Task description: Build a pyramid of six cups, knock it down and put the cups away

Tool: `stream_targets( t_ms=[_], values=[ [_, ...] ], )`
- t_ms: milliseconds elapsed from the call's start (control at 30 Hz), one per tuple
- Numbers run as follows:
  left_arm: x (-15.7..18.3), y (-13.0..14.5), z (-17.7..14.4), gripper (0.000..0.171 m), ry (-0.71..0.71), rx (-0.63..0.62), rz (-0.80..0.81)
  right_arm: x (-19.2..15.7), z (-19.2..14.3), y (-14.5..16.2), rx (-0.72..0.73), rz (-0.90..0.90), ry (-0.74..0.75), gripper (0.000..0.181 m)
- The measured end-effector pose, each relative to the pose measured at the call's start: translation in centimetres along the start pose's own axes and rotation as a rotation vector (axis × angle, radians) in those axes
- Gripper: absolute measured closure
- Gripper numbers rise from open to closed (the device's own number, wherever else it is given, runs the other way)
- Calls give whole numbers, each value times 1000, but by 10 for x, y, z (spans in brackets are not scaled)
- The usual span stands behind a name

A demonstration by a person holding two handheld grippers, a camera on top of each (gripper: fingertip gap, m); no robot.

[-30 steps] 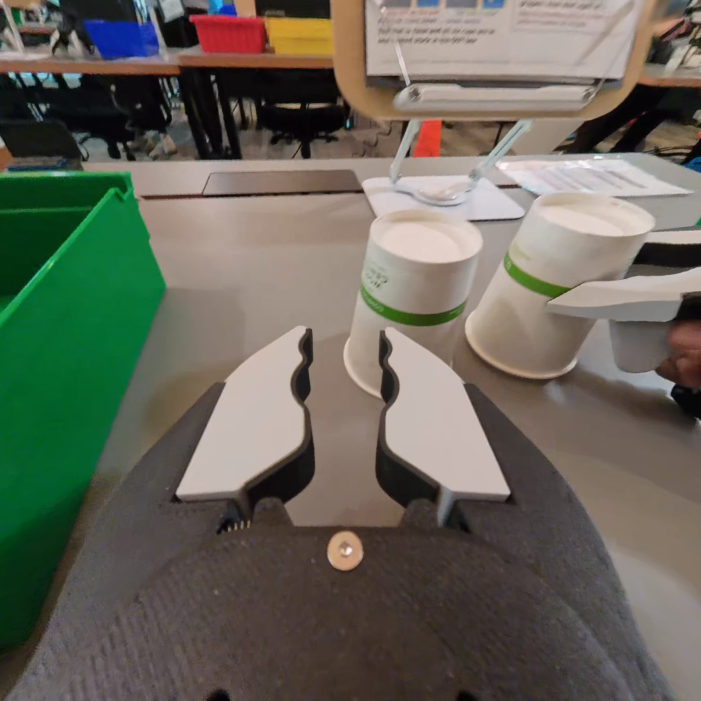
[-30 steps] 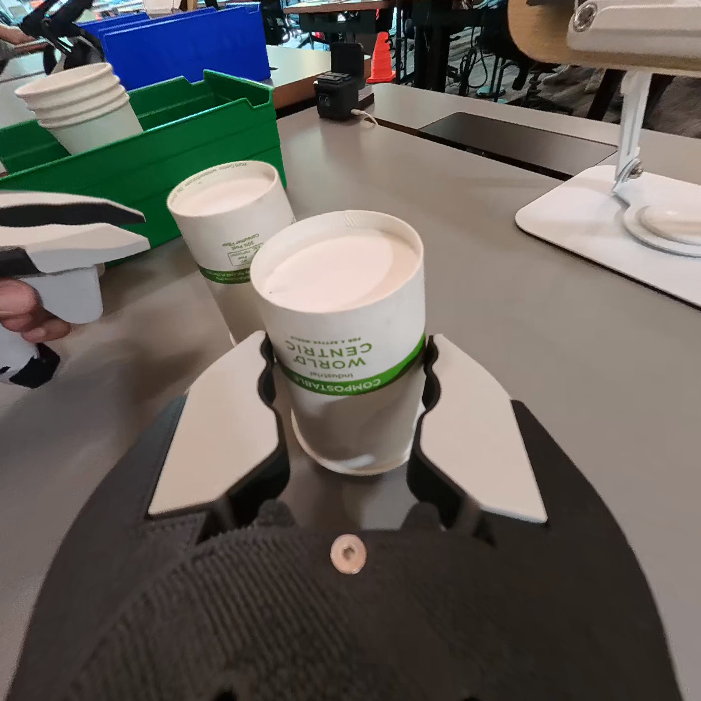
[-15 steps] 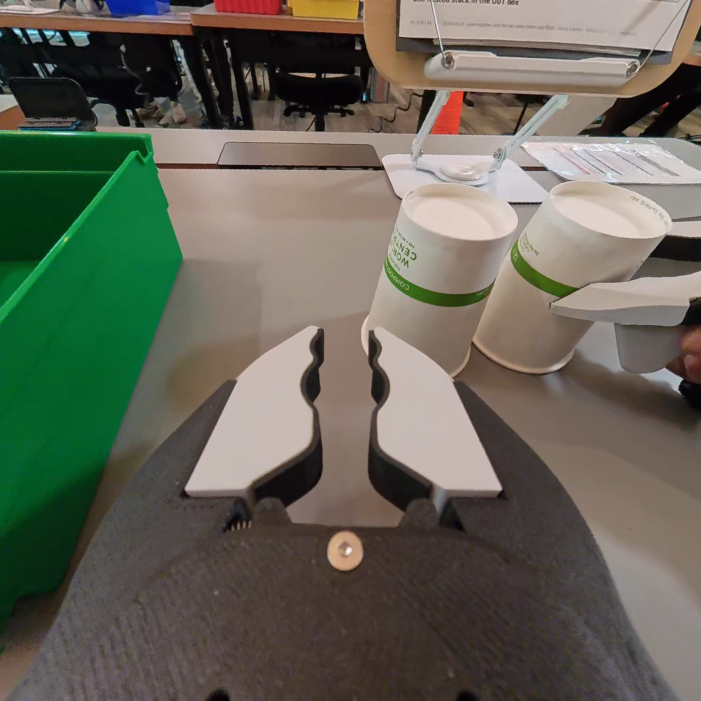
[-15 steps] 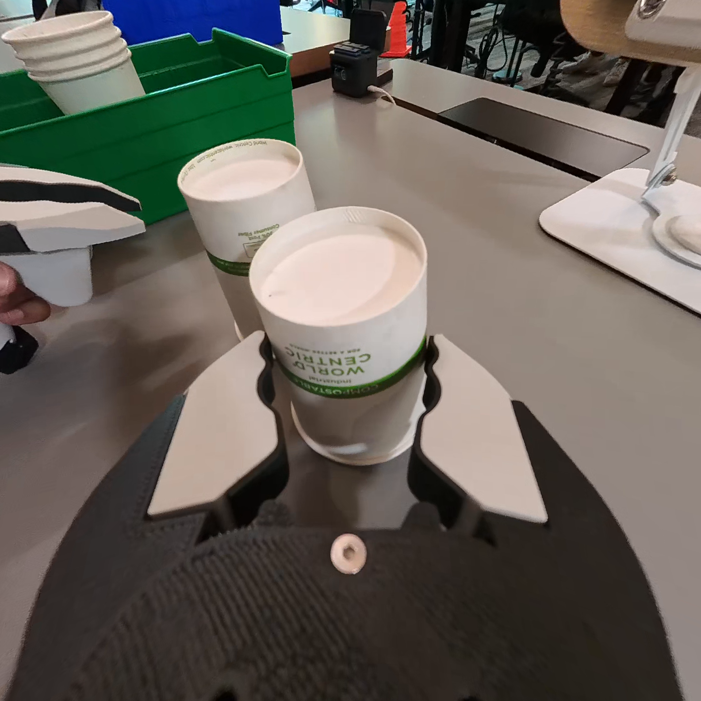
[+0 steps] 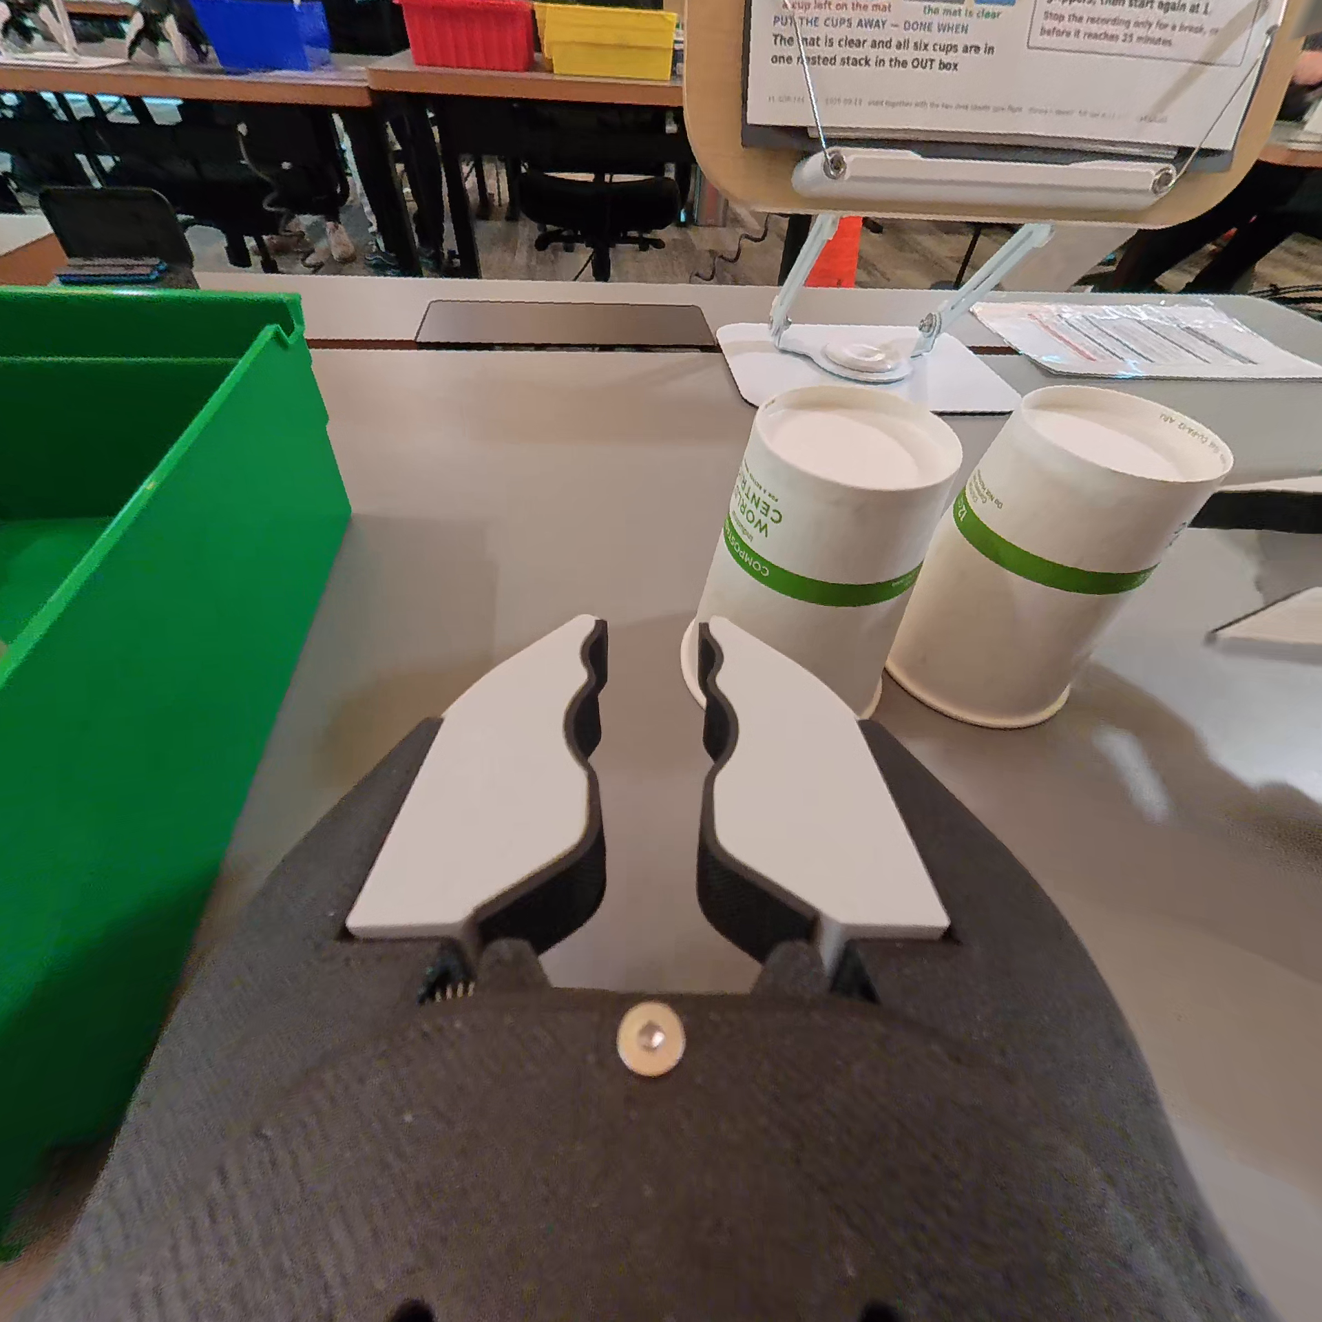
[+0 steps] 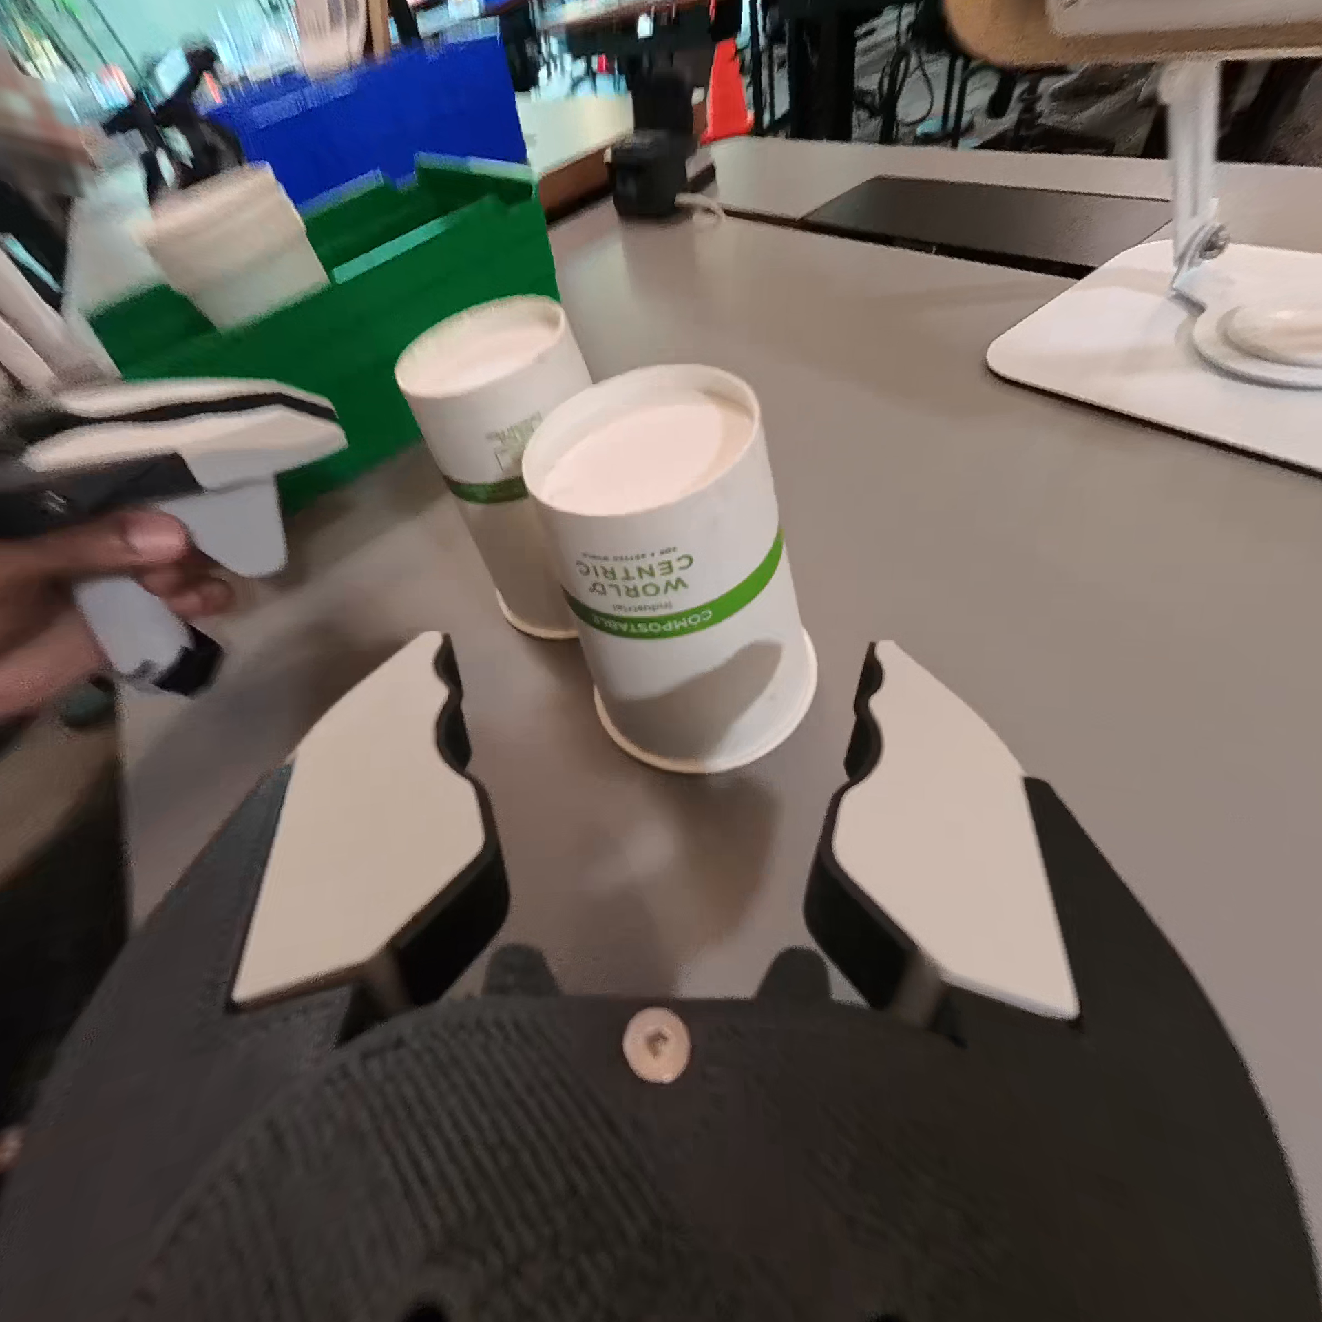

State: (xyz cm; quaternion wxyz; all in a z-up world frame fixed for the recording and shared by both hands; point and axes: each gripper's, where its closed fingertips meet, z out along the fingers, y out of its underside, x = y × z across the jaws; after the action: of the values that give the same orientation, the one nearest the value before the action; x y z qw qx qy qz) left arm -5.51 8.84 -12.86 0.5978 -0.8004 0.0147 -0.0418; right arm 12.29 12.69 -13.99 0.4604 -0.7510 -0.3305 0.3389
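Note:
Two white paper cups with green bands stand upside down, side by side, on the grey table. My left gripper (image 5: pixel 652 629) is empty, its fingers only narrowly apart, and its right fingertip is just in front of the rim of the nearer cup (image 5: pixel 823 544). The other cup (image 5: pixel 1051 558) stands to its right. My right gripper (image 6: pixel 657 647) is wide open and empty, with that cup (image 6: pixel 679 572) just beyond its fingertips. The second cup (image 6: pixel 493 415) stands behind it. The left gripper (image 6: pixel 200 443), held by a hand, shows blurred at the left of the right wrist view.
A green bin (image 5: pixel 143 572) stands along the left; in the right wrist view it (image 6: pixel 358 322) holds a stack of cups (image 6: pixel 229 243). A document stand's white base (image 5: pixel 865 358) sits behind the cups. A dark inset panel (image 5: pixel 565 325) lies at the table's far side.
My right gripper has opened, let go of the cup and drawn back from it. My left gripper's fingers have narrowed, and its view has shifted so the cups lie further right.

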Motion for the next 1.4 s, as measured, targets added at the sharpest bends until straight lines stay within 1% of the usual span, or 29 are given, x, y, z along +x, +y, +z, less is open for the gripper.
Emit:
stream_targets(
  t_ms=[67,133,233,300,367,500,533,567,600,633,667,733,767,800,867,933,1000,1133,1233,1300,1400],
  values=[
    [-2,-3,1,147,-8,14,6,-3,-10,-10,60,97,-31,79],
    [-4,-8,3,147,-15,33,21,-7,-18,-13,85,166,-56,84],
    [-2,-24,2,140,11,108,27,-10,-26,-3,71,159,-34,87],
    [-4,-41,-2,138,8,182,27,-10,-28,4,54,111,-7,88],
    [-13,-60,-11,138,-30,260,61,-9,-28,9,31,63,6,89],
    [-56,-115,-42,138,-160,442,177,-7,-28,17,8,36,3,91],
    [-67,-129,-51,141,-157,470,197,-6,-28,19,4,42,-4,91],
    [-74,-139,-59,151,-116,481,235,-5,-28,19,2,50,-10,91],
    [-80,-144,-65,153,-69,463,285,-5,-27,20,2,58,-17,91],
    [-90,-143,-69,154,-44,406,337,-5,-27,20,2,65,-25,92],
    [-102,-136,-69,153,-30,302,388,-4,-26,21,-1,70,-32,93],
    [-130,-104,-69,145,-12,38,497,-4,-25,24,-12,81,-44,94],
    [-149,-92,-71,144,-64,-37,558,-4,-24,25,-16,91,-51,95],
    [-164,-85,-73,140,-119,-61,629,-5,-25,25,-15,103,-59,97],
    [-181,-74,-71,140,-182,-66,704,-4,-26,25,-4,130,-66,98],
    [-187,-57,-63,139,-153,-145,688,-4,-29,25,3,148,-68,98],
    [-187,-47,-56,140,-120,-178,670,-2,-32,26,4,152,-60,98],
    [-191,-44,-48,155,-128,-187,671,0,-36,27,10,164,-52,99],
    [-190,-44,-44,153,-119,-190,652,0,-38,28,14,178,-54,99],
    [-193,-41,-43,151,-129,-217,649,0,-39,28,15,181,-55,99],
    [-198,-41,-41,153,-160,-218,653,0,-39,29,11,180,-56,100]
  ],
)
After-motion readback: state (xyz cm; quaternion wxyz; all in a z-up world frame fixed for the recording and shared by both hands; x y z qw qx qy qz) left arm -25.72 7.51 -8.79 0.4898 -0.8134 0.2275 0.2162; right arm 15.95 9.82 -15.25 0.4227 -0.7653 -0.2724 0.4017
